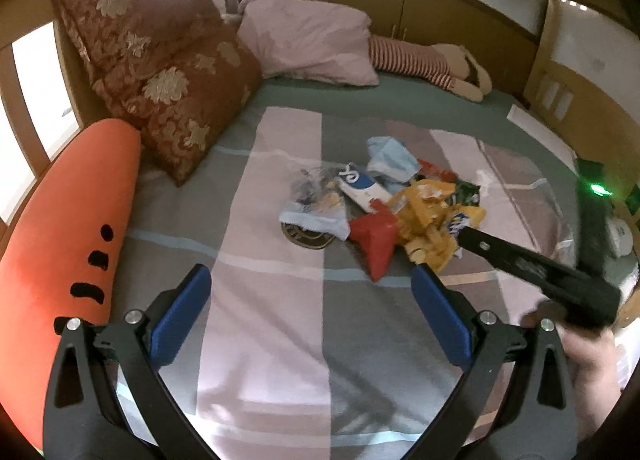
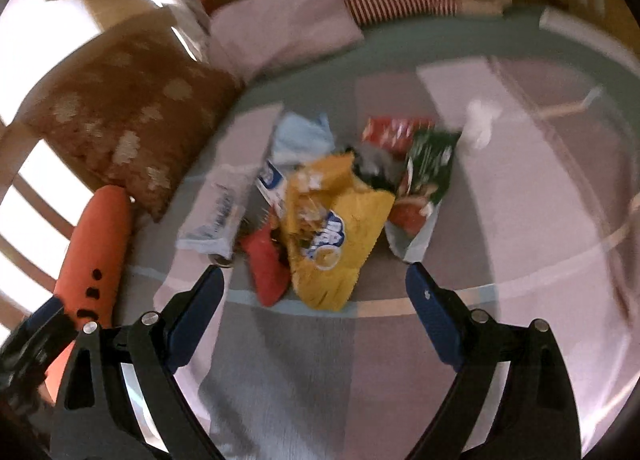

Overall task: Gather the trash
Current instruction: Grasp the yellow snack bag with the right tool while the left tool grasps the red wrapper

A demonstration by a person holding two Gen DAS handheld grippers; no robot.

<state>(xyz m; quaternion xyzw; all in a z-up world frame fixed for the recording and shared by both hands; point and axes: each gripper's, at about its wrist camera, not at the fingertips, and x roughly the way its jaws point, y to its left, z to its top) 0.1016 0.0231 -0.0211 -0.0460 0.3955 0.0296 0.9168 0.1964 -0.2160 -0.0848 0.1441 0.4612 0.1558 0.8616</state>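
A pile of trash lies mid-bed on the striped blanket (image 1: 280, 340): a yellow chip bag (image 1: 432, 219) (image 2: 340, 227), a red wrapper (image 1: 376, 240) (image 2: 266, 264), a blue-and-white packet (image 1: 360, 187), a clear plastic bag (image 1: 312, 195) (image 2: 216, 215), a light blue bag (image 1: 392, 159) (image 2: 300, 135) and a green packet (image 2: 428, 163). My left gripper (image 1: 310, 276) is open and empty, short of the pile. My right gripper (image 2: 315, 272) is open just before the yellow bag; its pads touch nothing. From the left wrist view, the right gripper (image 1: 480, 246) reaches in from the right beside the yellow bag.
Brown floral cushions (image 1: 160, 71) and a pink pillow (image 1: 308, 39) lean at the bed's head. An orange carrot plush (image 1: 68, 244) lies along the left edge. A striped soft toy (image 1: 420, 59) rests at the back. A person's hand (image 1: 584, 356) holds the right gripper.
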